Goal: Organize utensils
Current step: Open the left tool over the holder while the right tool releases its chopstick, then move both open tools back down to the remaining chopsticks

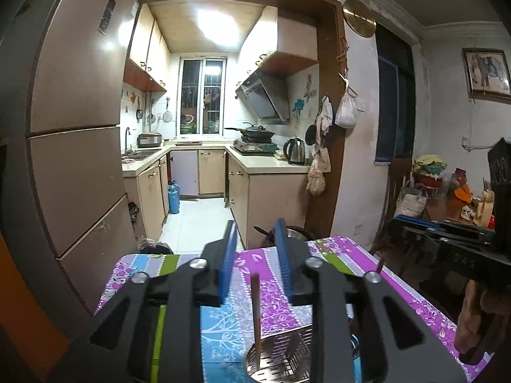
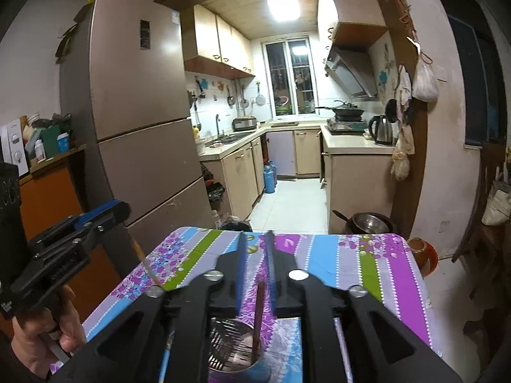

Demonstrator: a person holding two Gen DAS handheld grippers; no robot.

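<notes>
Both grippers are hanging over the near edge of the table (image 2: pixel 399 265) with its striped floral cloth. The left gripper (image 1: pixel 255 255) is standing partly open around a chopstick (image 1: pixel 255 312) — its pads clear of the stick. The right gripper (image 2: pixel 255 268) is likewise slightly parted around another chopstick (image 2: pixel 258 322). Both sticks are standing upright in the perforated metal holder (image 2: pixel 233 348) at that edge. Judging by this, each stick is being let go — lift straight up, so neither tips out.
</notes>
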